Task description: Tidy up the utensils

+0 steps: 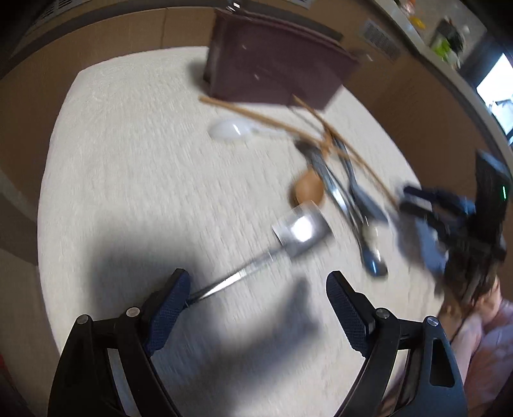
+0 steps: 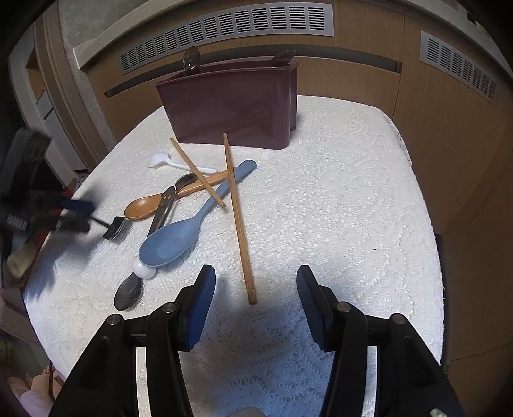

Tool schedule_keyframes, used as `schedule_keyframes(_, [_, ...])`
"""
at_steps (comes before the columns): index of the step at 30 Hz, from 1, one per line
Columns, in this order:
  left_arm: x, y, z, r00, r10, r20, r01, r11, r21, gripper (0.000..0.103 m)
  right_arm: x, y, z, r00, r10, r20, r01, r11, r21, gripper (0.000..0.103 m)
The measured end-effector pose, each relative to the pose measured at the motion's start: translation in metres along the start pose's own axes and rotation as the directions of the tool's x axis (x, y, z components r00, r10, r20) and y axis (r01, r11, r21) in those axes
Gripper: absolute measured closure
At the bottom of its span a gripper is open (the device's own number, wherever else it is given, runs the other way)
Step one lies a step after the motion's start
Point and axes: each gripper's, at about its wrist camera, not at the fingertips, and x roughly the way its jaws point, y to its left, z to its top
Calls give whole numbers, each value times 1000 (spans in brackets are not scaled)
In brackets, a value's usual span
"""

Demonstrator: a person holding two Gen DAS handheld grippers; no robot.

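Observation:
A dark brown utensil holder (image 2: 231, 109) stands at the back of the white lace cloth with two spoons in it. In front of it lie a white spoon (image 2: 166, 162), a wooden spoon (image 2: 144, 208), a blue rice paddle (image 2: 170, 243), metal spoons (image 2: 128, 293) and two chopsticks (image 2: 239, 218). My right gripper (image 2: 255, 271) is open, the near end of one chopstick lying untouched between its fingers. My left gripper (image 1: 258, 274) is open wide in a blurred view. A metal utensil with a shiny wide head (image 1: 301, 231) lies ahead, its thin handle reaching the left finger (image 1: 173, 301).
The cloth-covered table (image 2: 352, 192) ends in rounded edges on all sides, with wooden panels and vent grilles (image 2: 224, 25) behind. The right half of the cloth holds no utensils. A person's sleeve (image 1: 490, 353) shows at the lower right of the left wrist view.

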Motion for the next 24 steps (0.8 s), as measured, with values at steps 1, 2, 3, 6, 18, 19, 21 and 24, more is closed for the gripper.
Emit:
schedule_keyframes(1, [-1,-9,-11,1000,12,-11,-12,999,35,15,1,1,0,1000,5,-3,-5,1000,2,53])
schedule_keyframes(2, [-2,-18,-18,999,25,-19,-24,998,59,15,2,1,0,1000,11,-4,-11,1000,3,53])
schedule_keyframes(3, [-2,-28,-23,999,38,-25,-36,996,81,15,3,3,0,1000,16,-5,-16,1000,1,53])
schedule_keyframes(6, [-4,-60,-31,996,84,-11,-81,982,172,15,4,9,1,1000,22,-4,-22,1000,-14,53])
schedule_keyframes(18, [28,-53,31,975,212,73,-219,970,107,48,-11,12,-4,999,4,46,-2,998,-55,53])
schedule_keyframes(19, [29,-50,35,978,200,65,-205,974,97,48,-13,13,-4,999,0,50,3,998,-67,53])
schedule_keyframes(21, [31,-48,40,982,181,57,-186,979,89,49,-14,15,-4,998,3,55,2,996,-87,53])
schedule_keyframes(24, [30,-47,37,981,181,65,-187,978,94,56,-14,20,0,998,24,51,-17,992,-123,53])
